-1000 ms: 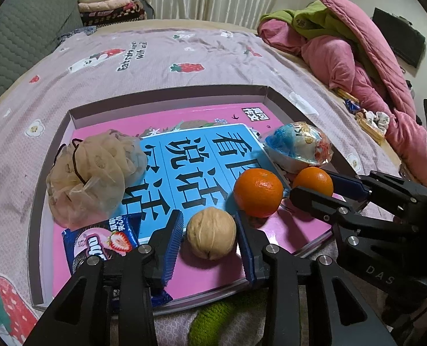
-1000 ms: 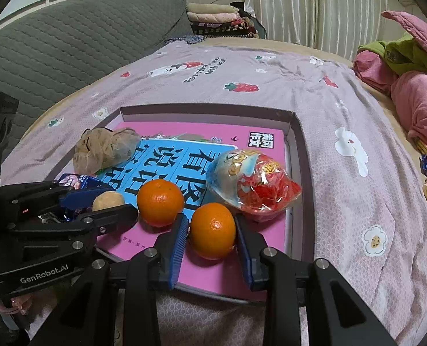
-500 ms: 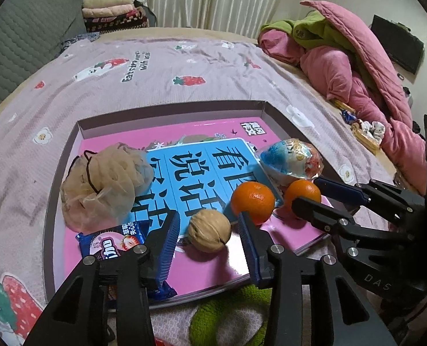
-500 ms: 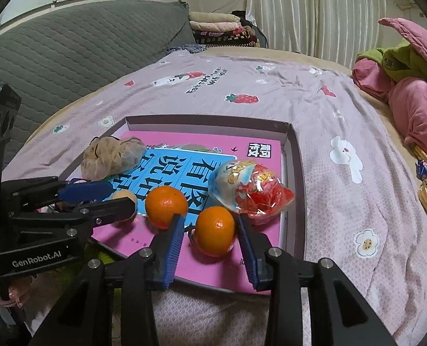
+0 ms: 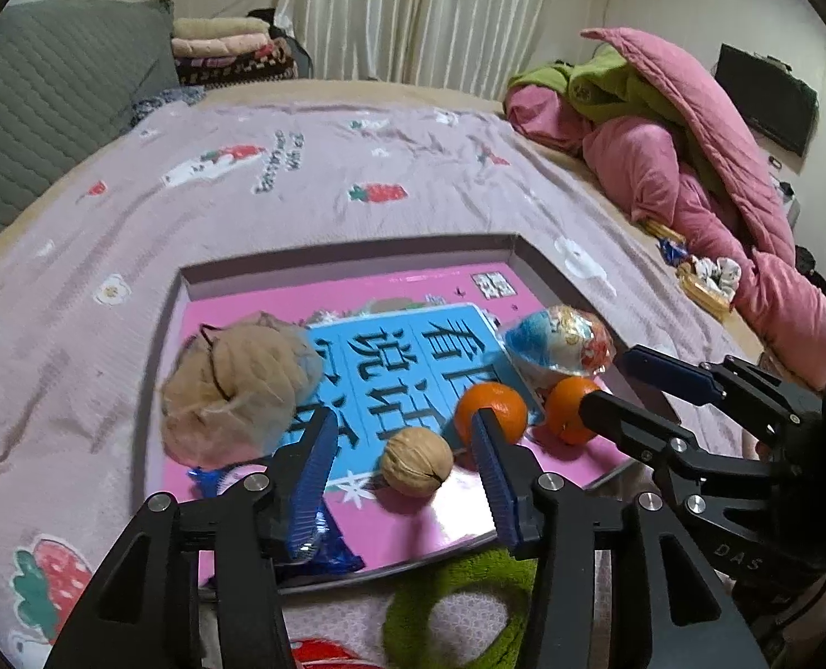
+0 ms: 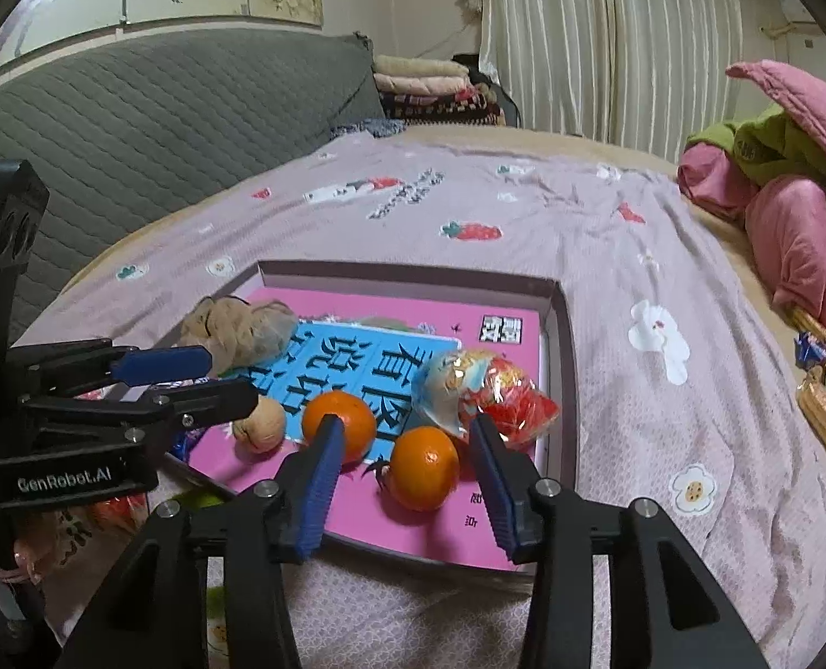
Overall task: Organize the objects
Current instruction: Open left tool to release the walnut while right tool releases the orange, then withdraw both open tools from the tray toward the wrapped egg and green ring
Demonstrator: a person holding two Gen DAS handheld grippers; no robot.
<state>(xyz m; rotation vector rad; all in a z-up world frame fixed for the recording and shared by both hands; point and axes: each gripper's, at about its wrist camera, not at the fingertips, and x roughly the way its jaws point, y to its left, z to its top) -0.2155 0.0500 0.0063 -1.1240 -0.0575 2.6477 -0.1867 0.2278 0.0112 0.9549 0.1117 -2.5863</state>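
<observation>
A shallow box lid with a pink and blue book cover inside lies on the bed. In it sit a walnut, two oranges, a foil-wrapped egg toy, a beige mesh pouch and a blue snack packet. My left gripper hovers over the walnut, jaws opening, pads clear of it. My right gripper hovers over the nearer orange, jaws opening, not touching it.
The bed has a lilac strawberry-print sheet. A pink and green quilt heap lies at the right, a grey headboard at the left, folded blankets at the back. Small snack items lie at the right edge. A green ring-shaped cloth sits before the lid.
Both grippers have widened their jaws and lifted back from the lid. The walnut and the orange, which sat close between the pads, now lie free on the book cover.
</observation>
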